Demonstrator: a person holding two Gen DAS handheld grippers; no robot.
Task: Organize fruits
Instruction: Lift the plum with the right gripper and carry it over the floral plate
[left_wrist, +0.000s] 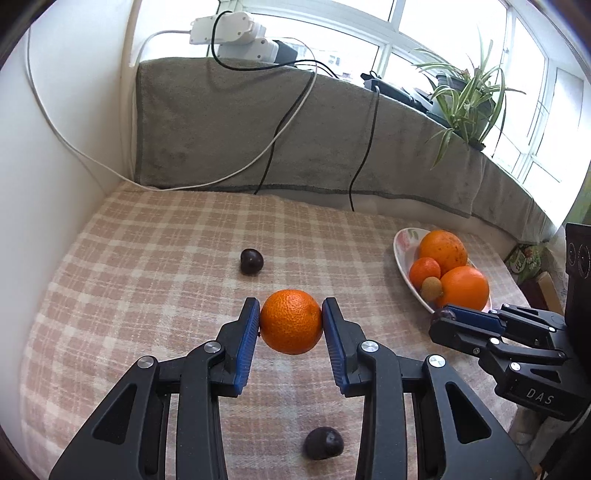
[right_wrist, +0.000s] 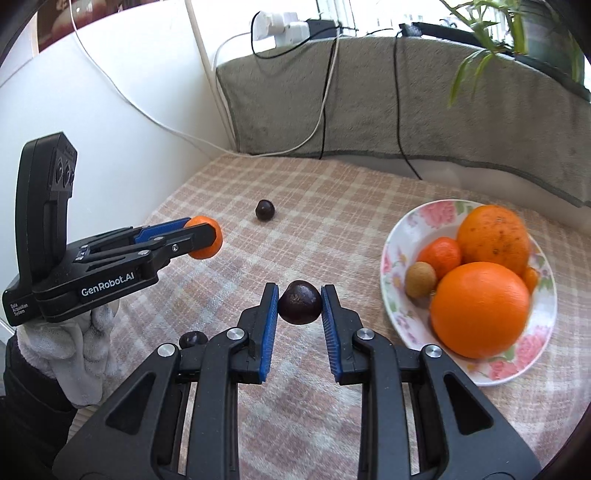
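Observation:
My left gripper (left_wrist: 291, 321) is shut on a tangerine (left_wrist: 291, 320) and holds it above the checked cloth; it also shows in the right wrist view (right_wrist: 203, 236). My right gripper (right_wrist: 299, 302) is shut on a dark plum (right_wrist: 299, 302), left of the floral plate (right_wrist: 391, 258); in the left wrist view (left_wrist: 441, 315) it sits by the plate's near rim. The plate (left_wrist: 400, 251) holds two oranges (right_wrist: 480, 308), a tangerine (right_wrist: 441, 256) and a small brown fruit (right_wrist: 420, 278). Two more plums lie on the cloth, one far (left_wrist: 252, 261), one near (left_wrist: 323, 443).
A grey towel (left_wrist: 229, 122) covers the sill at the back, with cables (left_wrist: 273, 147) hanging over it onto the cloth. A white wall (left_wrist: 62, 122) stands at the left. A potted plant (left_wrist: 469, 96) and power adapters (left_wrist: 236, 33) sit on the sill.

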